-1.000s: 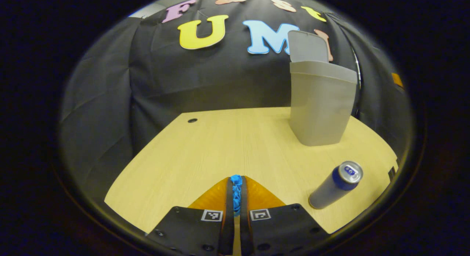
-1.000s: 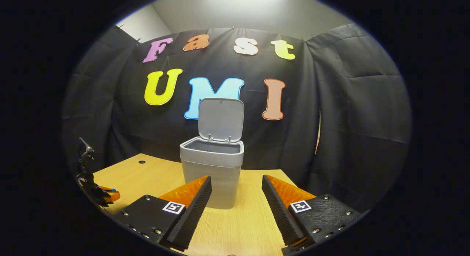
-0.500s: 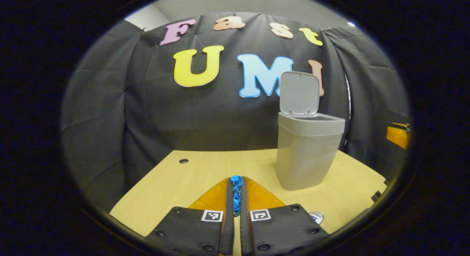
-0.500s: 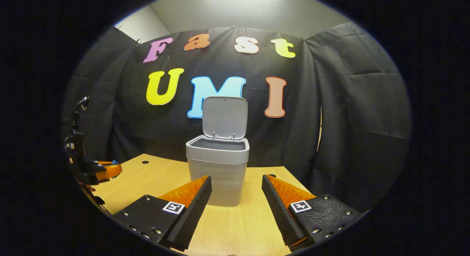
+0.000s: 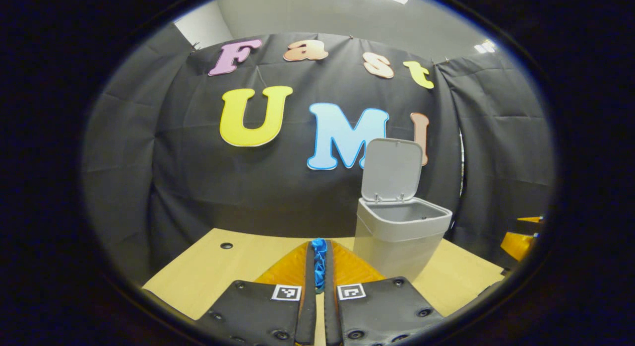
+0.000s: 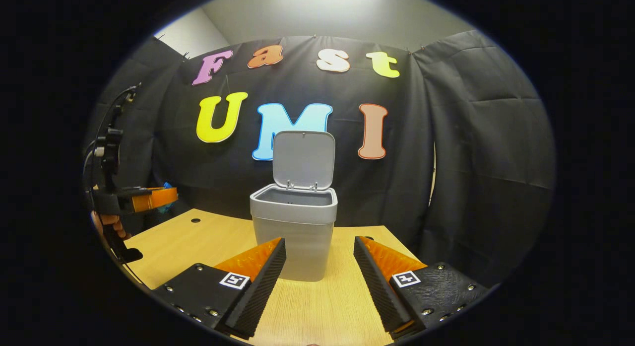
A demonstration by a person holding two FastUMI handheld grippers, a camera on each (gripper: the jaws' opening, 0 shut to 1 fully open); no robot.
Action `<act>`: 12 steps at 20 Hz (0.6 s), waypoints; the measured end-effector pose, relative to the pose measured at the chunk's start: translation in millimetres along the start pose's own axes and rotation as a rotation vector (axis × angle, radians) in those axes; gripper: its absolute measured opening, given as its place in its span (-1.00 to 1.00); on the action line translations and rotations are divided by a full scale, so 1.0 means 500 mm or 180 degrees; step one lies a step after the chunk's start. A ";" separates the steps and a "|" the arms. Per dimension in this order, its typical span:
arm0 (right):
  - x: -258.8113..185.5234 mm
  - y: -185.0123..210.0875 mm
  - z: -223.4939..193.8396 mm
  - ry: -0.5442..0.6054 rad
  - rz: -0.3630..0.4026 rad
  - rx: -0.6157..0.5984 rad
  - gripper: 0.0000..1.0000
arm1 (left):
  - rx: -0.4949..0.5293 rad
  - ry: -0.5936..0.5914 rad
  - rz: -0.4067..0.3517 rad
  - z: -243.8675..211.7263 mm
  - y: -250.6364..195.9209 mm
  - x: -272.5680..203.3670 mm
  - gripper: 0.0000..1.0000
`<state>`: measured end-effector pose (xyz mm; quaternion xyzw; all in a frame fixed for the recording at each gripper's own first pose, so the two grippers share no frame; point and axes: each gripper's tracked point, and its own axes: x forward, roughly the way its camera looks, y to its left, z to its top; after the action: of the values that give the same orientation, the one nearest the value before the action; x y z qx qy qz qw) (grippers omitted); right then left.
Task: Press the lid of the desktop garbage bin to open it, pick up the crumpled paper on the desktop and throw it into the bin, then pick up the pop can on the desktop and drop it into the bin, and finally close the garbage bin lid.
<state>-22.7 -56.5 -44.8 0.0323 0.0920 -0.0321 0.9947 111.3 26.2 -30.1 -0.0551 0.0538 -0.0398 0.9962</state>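
My left gripper (image 5: 319,247) is shut on a blue crumpled paper (image 5: 320,264) and hangs well above the wooden table (image 5: 208,271). The grey bin (image 5: 397,242) stands ahead to its right, with the lid (image 5: 392,170) hinged upright and the mouth showing. In the right gripper view, my right gripper (image 6: 320,246) is open, low over the table (image 6: 317,306), with the bin (image 6: 293,214) and its raised lid (image 6: 303,157) straight ahead beyond the fingertips. The left gripper (image 6: 171,196) shows there at the far left, held by a hand (image 6: 111,227), level with the bin's rim.
A small round hole (image 5: 226,245) marks the table's back left (image 6: 195,220). Black cloth walls close in the back and both sides. The right gripper's fingers (image 5: 518,242) show at the far right edge of the left gripper view.
My left gripper has risen with the blue paper, from table height to about the bin's rim. The pop can slid out of its view. The right gripper has hardly moved.
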 end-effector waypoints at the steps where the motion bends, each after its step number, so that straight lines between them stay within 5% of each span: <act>1: 0.002 -0.003 -0.002 0.0016 -0.0012 0.0002 0.78 | -0.0027 0.0001 -0.0021 0.004 -0.009 0.017 -0.70; 12: 0.043 -0.069 -0.022 0.0098 -0.0273 0.0018 0.78 | -0.0028 -0.0268 -0.0537 0.103 -0.219 0.202 -0.74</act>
<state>-6.2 -91.4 -61.6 0.0316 0.1084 -0.0746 0.9908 209.0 -85.3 23.0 -0.0654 0.0072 -0.1210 0.9905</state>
